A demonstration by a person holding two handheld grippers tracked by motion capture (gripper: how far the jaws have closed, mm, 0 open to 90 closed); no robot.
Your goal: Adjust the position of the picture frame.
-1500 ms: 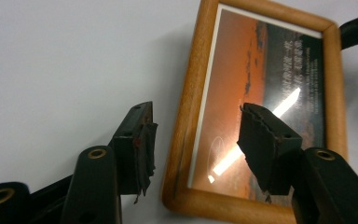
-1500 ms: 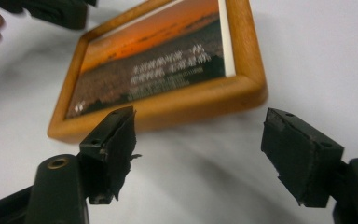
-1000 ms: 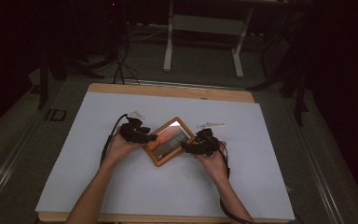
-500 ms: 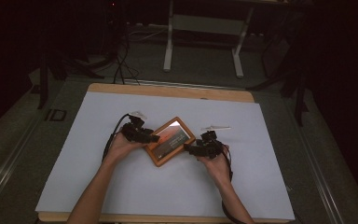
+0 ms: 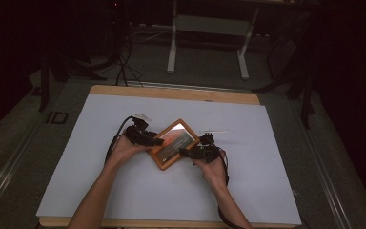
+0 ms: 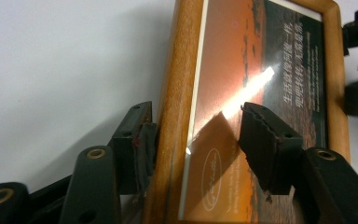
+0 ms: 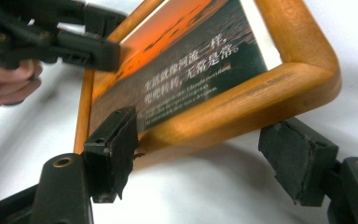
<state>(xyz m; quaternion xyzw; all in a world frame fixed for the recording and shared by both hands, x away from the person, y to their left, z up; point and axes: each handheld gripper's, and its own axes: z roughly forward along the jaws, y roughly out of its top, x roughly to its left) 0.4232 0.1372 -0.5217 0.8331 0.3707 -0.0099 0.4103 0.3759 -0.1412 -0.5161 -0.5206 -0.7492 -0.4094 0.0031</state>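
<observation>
A wooden picture frame (image 5: 174,143) with an orange sunset print and white writing lies cornerwise in the middle of the white table. My left gripper (image 5: 153,141) holds its left rail (image 6: 175,116). One pad presses the rail's outer side, and the other jaw's tip rests on the glass (image 6: 242,56). My right gripper (image 5: 185,152) is at the frame's near rail (image 7: 233,109). Its left pad touches that rail, while the right pad hangs apart below the rounded corner. That side of the frame looks slightly raised, with shadow under it.
The white sheet (image 5: 100,191) covers a wood-edged table (image 5: 171,90). A thin pale stick (image 5: 217,130) lies just right of the frame. A white stand (image 5: 207,28) and cables (image 5: 121,71) sit on the dark floor beyond the far edge.
My right gripper has edged a little toward the frame's near rail. The frame and my left gripper keep their place.
</observation>
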